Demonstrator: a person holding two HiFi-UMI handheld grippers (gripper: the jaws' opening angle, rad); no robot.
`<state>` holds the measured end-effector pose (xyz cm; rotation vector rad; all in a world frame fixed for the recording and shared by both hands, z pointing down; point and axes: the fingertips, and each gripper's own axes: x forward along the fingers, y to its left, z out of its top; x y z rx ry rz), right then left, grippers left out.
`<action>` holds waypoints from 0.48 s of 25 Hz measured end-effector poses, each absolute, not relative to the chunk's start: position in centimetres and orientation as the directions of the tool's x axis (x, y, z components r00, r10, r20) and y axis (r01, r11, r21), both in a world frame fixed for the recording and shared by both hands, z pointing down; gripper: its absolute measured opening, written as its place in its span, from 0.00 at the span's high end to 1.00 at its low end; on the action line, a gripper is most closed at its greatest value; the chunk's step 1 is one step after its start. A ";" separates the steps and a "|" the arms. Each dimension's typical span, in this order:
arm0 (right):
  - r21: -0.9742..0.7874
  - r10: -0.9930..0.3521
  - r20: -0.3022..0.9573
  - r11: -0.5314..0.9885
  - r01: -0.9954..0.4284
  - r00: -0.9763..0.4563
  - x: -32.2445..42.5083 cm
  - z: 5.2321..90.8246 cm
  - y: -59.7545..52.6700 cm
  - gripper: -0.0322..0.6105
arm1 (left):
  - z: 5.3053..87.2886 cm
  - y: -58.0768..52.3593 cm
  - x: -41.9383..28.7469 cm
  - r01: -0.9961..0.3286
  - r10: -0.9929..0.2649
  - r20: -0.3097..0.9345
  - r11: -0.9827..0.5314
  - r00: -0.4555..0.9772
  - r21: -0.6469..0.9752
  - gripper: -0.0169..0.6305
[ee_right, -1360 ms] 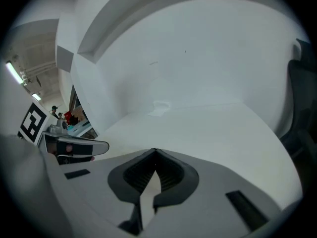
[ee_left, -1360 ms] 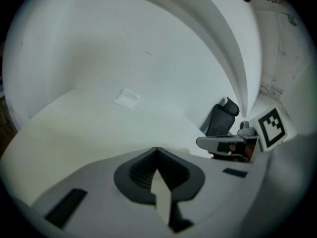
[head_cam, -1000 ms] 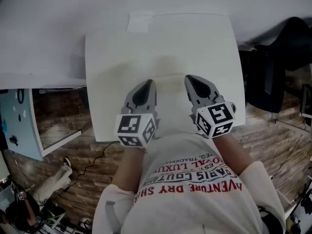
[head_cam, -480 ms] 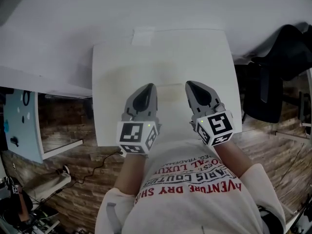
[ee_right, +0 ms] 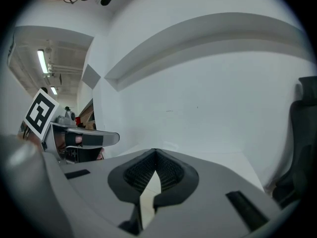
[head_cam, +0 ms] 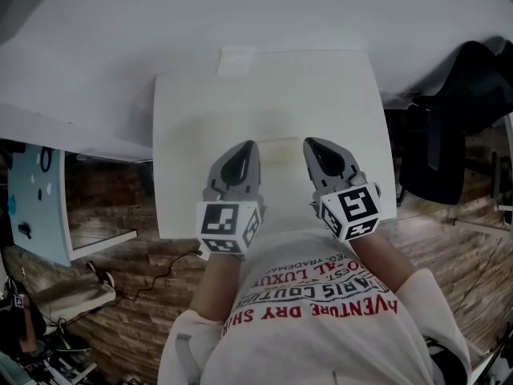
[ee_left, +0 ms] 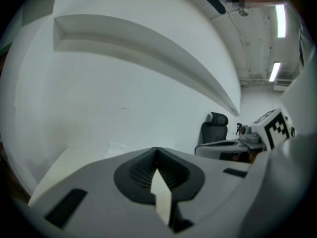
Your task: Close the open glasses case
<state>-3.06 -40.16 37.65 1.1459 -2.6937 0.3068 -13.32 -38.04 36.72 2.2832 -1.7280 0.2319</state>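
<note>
Evidently idle: we held the left grey plastic gripper [head_cam: 245, 147] and its right twin [head_cam: 313, 144] over the white square table [head_cam: 192, 111], jaws pressed together and empty, probably parked; no glasses case showed anywhere.

Our head view sits above, aimed steeply down on the white surface [head_cam: 264, 95], with the shirt [head_cam: 313, 311] at frame bottom. Our left gripper view rides low, close behind the left tongs [ee_left: 157, 151], and faces forward across the surface to the white wall [ee_left: 124, 98]. The right tongs [ee_left: 200, 148] show at its right edge. The right gripper view mirrors that. All three share the surface and the black chair [head_cam: 449, 95].
</note>
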 end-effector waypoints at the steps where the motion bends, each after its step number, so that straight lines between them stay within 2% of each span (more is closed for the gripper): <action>1: -0.109 -0.685 0.264 0.678 -0.727 -0.679 -3.0 37.7 -40.2 0.93 | 36.7 -38.0 -13.3 -0.960 -0.917 0.286 -0.255 0.278 0.115 0.98; 12: -0.096 -0.683 0.270 0.682 -0.725 -0.679 -3.4 37.9 -40.3 0.93 | 36.9 -38.4 -13.0 -0.961 -0.916 0.291 -0.264 0.276 0.082 0.98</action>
